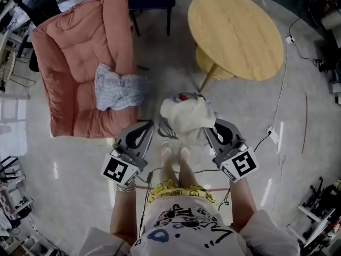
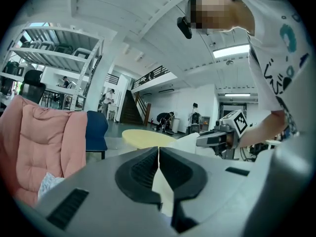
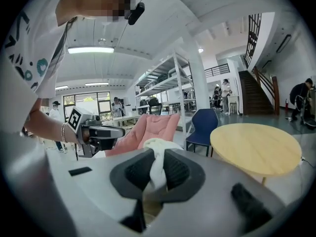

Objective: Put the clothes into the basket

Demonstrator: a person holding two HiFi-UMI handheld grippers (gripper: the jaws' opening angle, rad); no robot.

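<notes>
The pink lounger (image 1: pixel 74 52) fills the upper left and the round table (image 1: pixel 234 31) the upper right, with bare floor between them. At centre the cream garment (image 1: pixel 186 116) spans left to right between the claws. The left gripper (image 1: pixel 151 126) and right gripper (image 1: pixel 209 129) are each pinched tight on an edge. The basket (probably beneath the cloth) is hidden. A patterned garment (image 1: pixel 120 89) lies on the lounger, nearer the left gripper.
</notes>
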